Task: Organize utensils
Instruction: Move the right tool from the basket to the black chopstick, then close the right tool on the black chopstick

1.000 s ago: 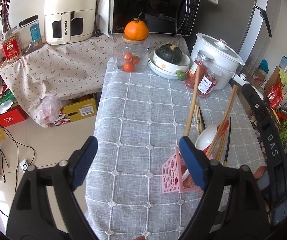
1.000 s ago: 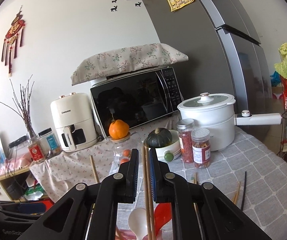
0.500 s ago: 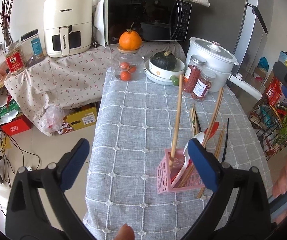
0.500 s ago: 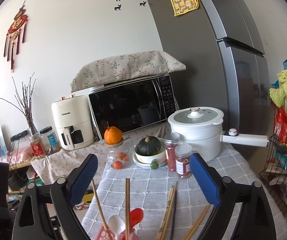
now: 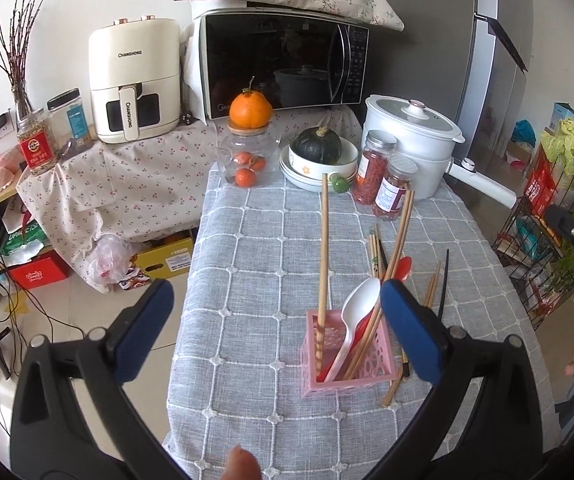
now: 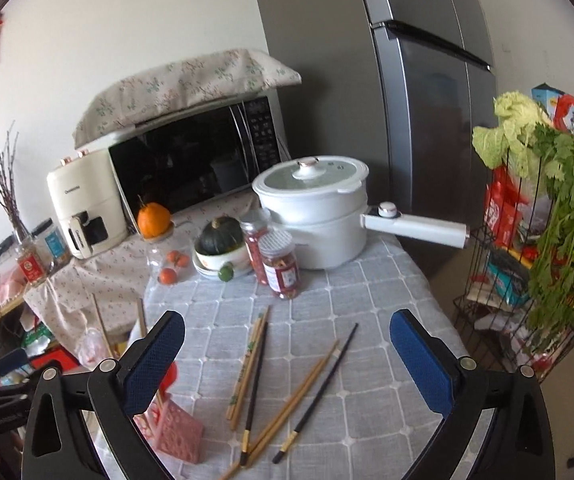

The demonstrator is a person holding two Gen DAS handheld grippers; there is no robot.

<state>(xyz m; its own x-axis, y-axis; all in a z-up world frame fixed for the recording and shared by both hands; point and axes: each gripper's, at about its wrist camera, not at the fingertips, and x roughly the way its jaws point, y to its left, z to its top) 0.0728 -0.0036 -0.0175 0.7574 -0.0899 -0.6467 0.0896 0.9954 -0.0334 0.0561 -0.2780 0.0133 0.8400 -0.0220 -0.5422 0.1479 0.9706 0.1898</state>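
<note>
A pink perforated utensil holder (image 5: pixel 347 364) stands on the grey checked tablecloth (image 5: pixel 255 264). It holds a white spoon (image 5: pixel 357 312), a red spoon and several wooden chopsticks (image 5: pixel 323 256). Loose wooden and black chopsticks (image 6: pixel 255 360) lie on the cloth to its right. My left gripper (image 5: pixel 275 328) is open and empty, above the table's near edge, its right finger beside the holder. My right gripper (image 6: pixel 287 360) is open and empty, above the loose chopsticks. The holder also shows in the right wrist view (image 6: pixel 175 428), low left.
At the back of the table stand a white electric pot (image 5: pixel 411 152), two red-filled jars (image 5: pixel 387 184), a bowl with a dark squash (image 5: pixel 319 152) and a glass jar with an orange on top (image 5: pixel 249 140). A wire vegetable rack (image 6: pixel 535 280) stands at right. The microwave (image 5: pixel 283 68) is behind.
My right gripper has opened and let go of a chopstick, which now stands in the holder, then swung right over the loose chopsticks. My left gripper has pulled back and up.
</note>
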